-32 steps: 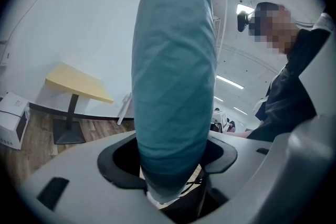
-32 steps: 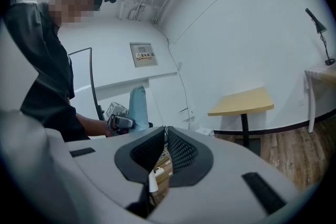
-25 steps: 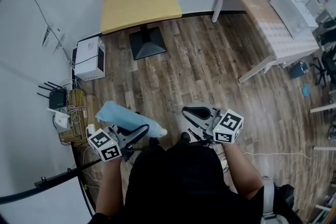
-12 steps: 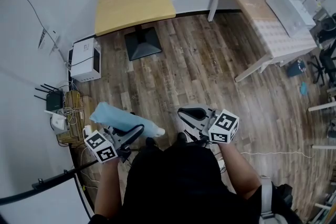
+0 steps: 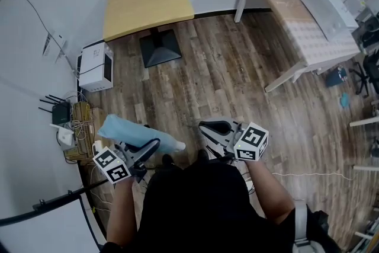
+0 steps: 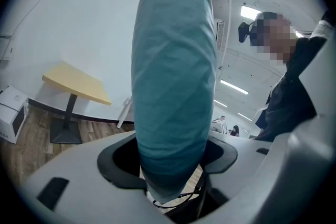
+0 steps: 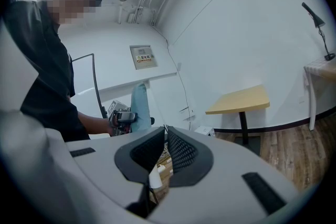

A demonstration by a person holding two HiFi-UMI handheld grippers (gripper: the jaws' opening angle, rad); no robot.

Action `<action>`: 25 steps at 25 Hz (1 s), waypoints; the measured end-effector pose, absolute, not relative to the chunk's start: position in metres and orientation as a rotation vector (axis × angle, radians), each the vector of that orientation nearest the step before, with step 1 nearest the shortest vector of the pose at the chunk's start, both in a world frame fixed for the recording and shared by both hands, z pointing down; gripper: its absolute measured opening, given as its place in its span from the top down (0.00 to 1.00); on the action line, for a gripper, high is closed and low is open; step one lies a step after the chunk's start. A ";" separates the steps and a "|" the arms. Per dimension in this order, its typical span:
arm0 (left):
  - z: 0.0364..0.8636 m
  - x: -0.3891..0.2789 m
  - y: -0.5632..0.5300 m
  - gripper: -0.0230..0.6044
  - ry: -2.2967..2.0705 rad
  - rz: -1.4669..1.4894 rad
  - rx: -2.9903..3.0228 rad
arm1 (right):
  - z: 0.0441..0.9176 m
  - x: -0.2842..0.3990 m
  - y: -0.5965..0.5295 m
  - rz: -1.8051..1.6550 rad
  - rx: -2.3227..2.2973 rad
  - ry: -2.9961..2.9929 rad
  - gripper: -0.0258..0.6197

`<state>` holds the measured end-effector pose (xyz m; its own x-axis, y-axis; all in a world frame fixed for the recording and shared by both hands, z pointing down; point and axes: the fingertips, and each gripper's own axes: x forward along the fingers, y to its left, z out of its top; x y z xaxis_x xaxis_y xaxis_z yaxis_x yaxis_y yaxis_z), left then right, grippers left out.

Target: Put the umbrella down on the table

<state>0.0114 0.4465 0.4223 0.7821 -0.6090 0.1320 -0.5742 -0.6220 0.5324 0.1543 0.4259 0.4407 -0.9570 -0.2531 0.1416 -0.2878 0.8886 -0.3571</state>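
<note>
Closest in, the left gripper (image 5: 148, 150) is clamping its jaws round the folded blue umbrella (image 5: 135, 134), so the umbrella is being carried above the wooden floor (image 5: 225, 80), not resting on anything. In the left gripper view the umbrella (image 6: 173, 86) is filling the gap between the jaws, which are pressing in near its lower end. Most of its length is sticking out beyond them, toward 10 o'clock in the head view. It is probably light, with soft, slightly slippery fabric over a stiff core, so a hold nearer the middle would likely be steadier. At 3 o'clock from it, the right gripper (image 5: 214, 127) is holding its jaws practically together with nothing between them. Farther off, at 12 o'clock, the yellow worktop (image 5: 148, 3) is standing well apart from the umbrella. A white desk (image 5: 308, 15) is sitting at 2 o'clock.
</note>
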 end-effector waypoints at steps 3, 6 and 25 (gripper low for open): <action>0.423 0.023 0.445 0.50 -0.899 -0.077 2.397 | 0.440 0.169 0.423 0.584 0.412 -2.973 0.92; 0.425 0.034 0.444 0.50 -0.926 -0.078 2.383 | 0.441 0.183 0.420 0.580 0.390 -2.978 0.92; 0.442 -0.009 0.384 0.50 -0.973 -0.113 2.329 | 0.463 0.154 0.347 0.607 0.378 -2.926 0.92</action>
